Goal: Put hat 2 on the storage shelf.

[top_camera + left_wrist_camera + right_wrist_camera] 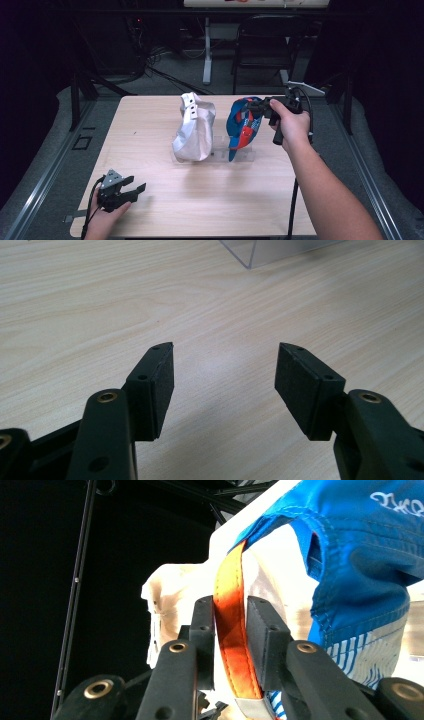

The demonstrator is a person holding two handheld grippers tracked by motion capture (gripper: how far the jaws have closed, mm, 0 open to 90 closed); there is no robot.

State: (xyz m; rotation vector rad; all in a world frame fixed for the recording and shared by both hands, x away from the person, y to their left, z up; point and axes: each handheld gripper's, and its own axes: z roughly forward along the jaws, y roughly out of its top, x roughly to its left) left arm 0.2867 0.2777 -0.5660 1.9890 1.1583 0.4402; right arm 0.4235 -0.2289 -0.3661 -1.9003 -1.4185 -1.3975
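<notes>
The right hand-held gripper [230, 625] stood at the blue-and-red cap [243, 125] near the counter's [150, 150] far right edge, its jaws loosely around the orange strap [229, 595]. The left hand-held gripper [131, 189] rested released at the near left corner.

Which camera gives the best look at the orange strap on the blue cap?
The right gripper view: the orange fabric strap of the blue cloth cap runs close up between the right tool jaws. The high view gives the cap small, its strap unclear. The left gripper view looks at the wooden table.
</notes>
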